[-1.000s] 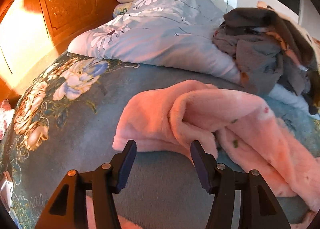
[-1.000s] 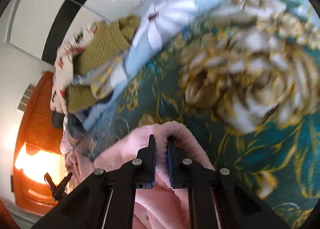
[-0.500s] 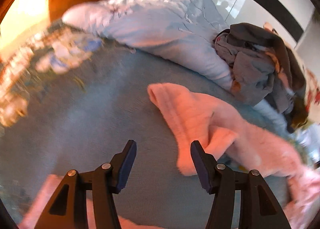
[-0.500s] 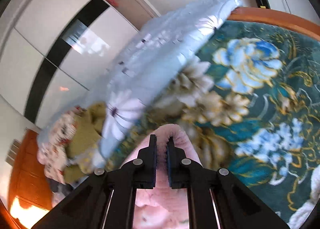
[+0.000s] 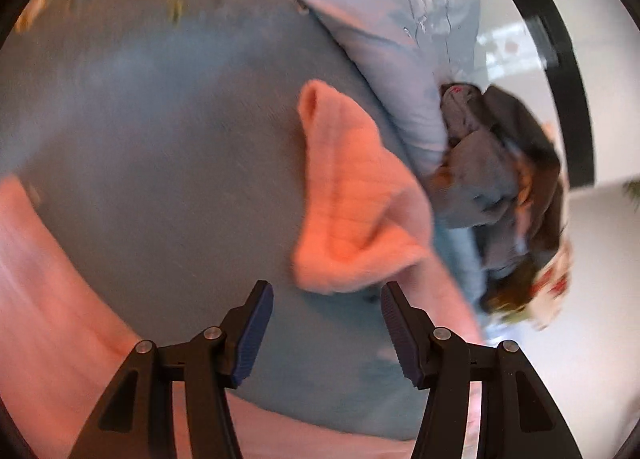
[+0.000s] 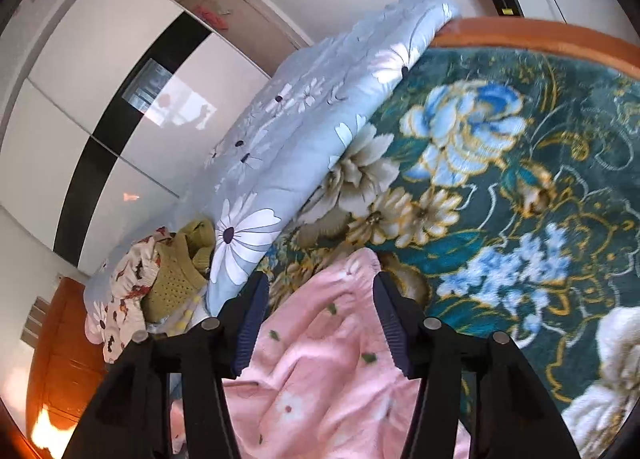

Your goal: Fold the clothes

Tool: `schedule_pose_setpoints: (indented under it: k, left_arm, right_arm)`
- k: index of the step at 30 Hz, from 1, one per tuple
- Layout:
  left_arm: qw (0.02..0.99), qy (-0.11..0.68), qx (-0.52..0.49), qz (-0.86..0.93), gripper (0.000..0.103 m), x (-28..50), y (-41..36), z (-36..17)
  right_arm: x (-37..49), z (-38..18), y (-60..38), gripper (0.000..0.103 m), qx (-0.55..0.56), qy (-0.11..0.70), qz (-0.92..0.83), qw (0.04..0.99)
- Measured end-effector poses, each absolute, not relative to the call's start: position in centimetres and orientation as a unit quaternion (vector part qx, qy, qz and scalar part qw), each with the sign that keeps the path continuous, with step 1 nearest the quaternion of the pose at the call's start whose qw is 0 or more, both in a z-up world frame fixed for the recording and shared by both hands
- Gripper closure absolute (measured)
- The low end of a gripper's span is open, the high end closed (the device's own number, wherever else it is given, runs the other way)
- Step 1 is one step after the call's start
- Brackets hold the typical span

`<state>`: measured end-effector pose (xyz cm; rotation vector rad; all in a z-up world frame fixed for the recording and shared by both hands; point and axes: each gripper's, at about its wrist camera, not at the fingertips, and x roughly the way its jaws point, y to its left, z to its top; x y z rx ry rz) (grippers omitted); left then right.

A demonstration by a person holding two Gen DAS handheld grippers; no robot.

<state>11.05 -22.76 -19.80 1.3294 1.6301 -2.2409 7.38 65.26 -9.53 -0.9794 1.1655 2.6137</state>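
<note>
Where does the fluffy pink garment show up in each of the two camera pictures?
Left wrist view: the pink garment lies centre-right on the bed, just beyond the open fingers.
Right wrist view: the pink garment fills the bottom centre, between the opening fingers, which no longer press it.
Shared landmark: the pale blue daisy quilt.

Pink garment (image 6: 320, 363): soft, fleecy cloth, matt, with quilted ribbing seen in the left wrist view. Floral blanket (image 6: 500, 163): short plush pile. Pale blue quilt (image 6: 304, 131): smooth woven cloth. Wardrobe doors (image 6: 100, 71): glossy panels. Gripper fingers (image 6: 390, 333): matt black plastic with ribbed blue pads.
</note>
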Motion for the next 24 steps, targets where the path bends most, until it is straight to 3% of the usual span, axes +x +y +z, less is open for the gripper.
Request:
schedule_pose_setpoints:
  k: [8, 12, 14, 15, 16, 20, 24]
  left_arm:
    - [0.103, 0.674, 0.339, -0.648, 0.038, 10.6, -22.5, -22.9]
    - [0.124, 0.684, 0.326, -0.641, 0.042, 10.7, -23.0, -23.0]
    - [0.135, 0.672, 0.334, -0.647, 0.062, 10.4, -23.0, -23.0]
    - [0.142, 0.659, 0.341, -0.655, 0.084, 10.2, -23.1, -22.9]
    - [0.151, 0.642, 0.350, -0.665, 0.095, 10.0, -23.1, -22.7]
    - [0.159, 0.582, 0.358, -0.713, 0.096, 9.2, -24.4, -20.7]
    - [0.162, 0.513, 0.294, -0.790, 0.097, 10.3, -29.2, -14.9]
  right_arm:
    - [10.5, -9.5, 59.6, 0.047, -0.369, 0.339, 0.865, 0.003]
    - [12.1, -10.0, 55.8, 0.047, -0.398, 0.304, 0.865, -0.029]
    - [12.8, -10.5, 54.1, 0.047, -0.410, 0.293, 0.863, -0.039]
    - [13.1, -10.7, 53.4, 0.047, -0.415, 0.288, 0.862, -0.045]
    - [13.5, -10.9, 52.6, 0.047, -0.420, 0.283, 0.860, -0.050]
    - [14.2, -11.2, 50.2, 0.047, -0.436, 0.259, 0.860, -0.058]
    - [14.9, -11.0, 49.0, 0.047, -0.438, 0.241, 0.864, -0.064]
